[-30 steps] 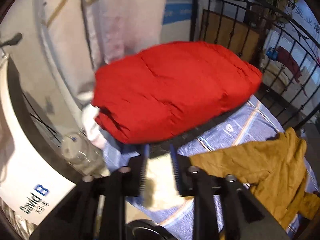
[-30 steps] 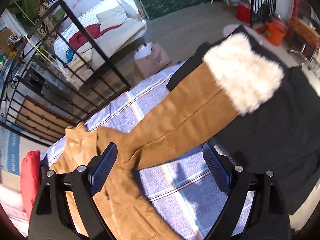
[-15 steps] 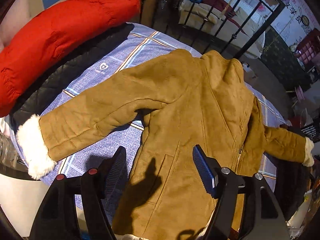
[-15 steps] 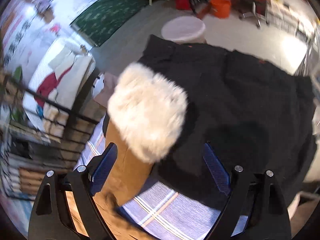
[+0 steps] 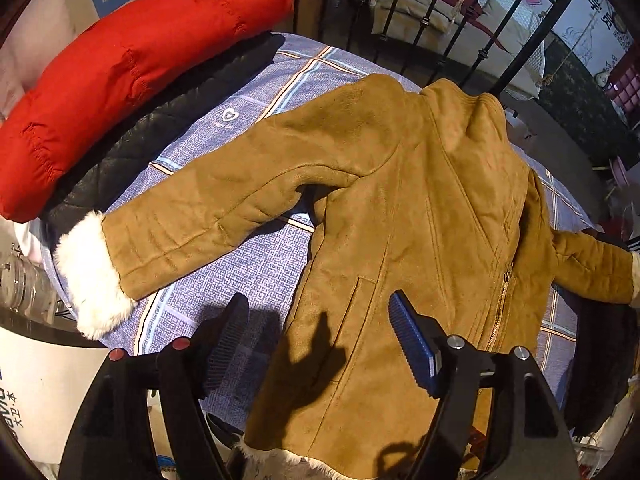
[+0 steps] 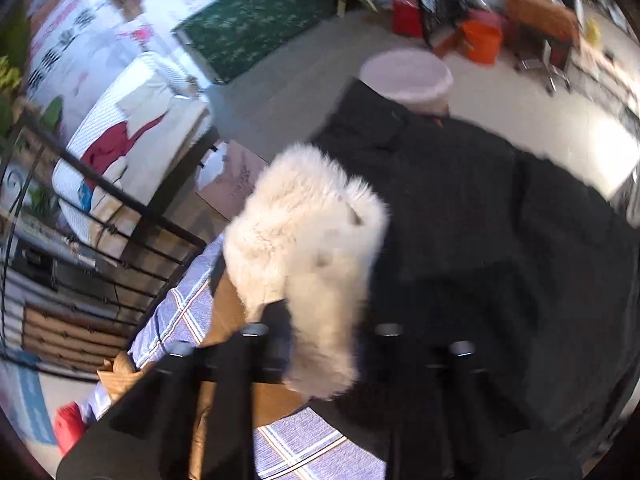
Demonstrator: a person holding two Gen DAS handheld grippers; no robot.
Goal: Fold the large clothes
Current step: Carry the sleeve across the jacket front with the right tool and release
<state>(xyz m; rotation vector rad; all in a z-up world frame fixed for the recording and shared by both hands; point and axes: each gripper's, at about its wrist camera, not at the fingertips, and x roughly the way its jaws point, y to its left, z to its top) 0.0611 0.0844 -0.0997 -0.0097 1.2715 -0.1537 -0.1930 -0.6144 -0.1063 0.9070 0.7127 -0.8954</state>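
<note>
My right claw has the far sleeve; my left claw waits over the coat's side.

The brown coat (image 5: pixel 420 220) lies flat on the blue checked cloth (image 5: pixel 260 264), collar away from me, hem near me, both sleeves stuck out sideways. My right claw (image 6: pixel 320 344) is closing on the fluffy white cuff (image 6: pixel 304 248) of the right sleeve, with the fur between its jaws. My left claw (image 5: pixel 320 344) is opening and holds nothing; it hangs over the coat's left edge. The other white cuff (image 5: pixel 94 276) lies far off to its left, so that sleeve is the left claw's job.
</note>
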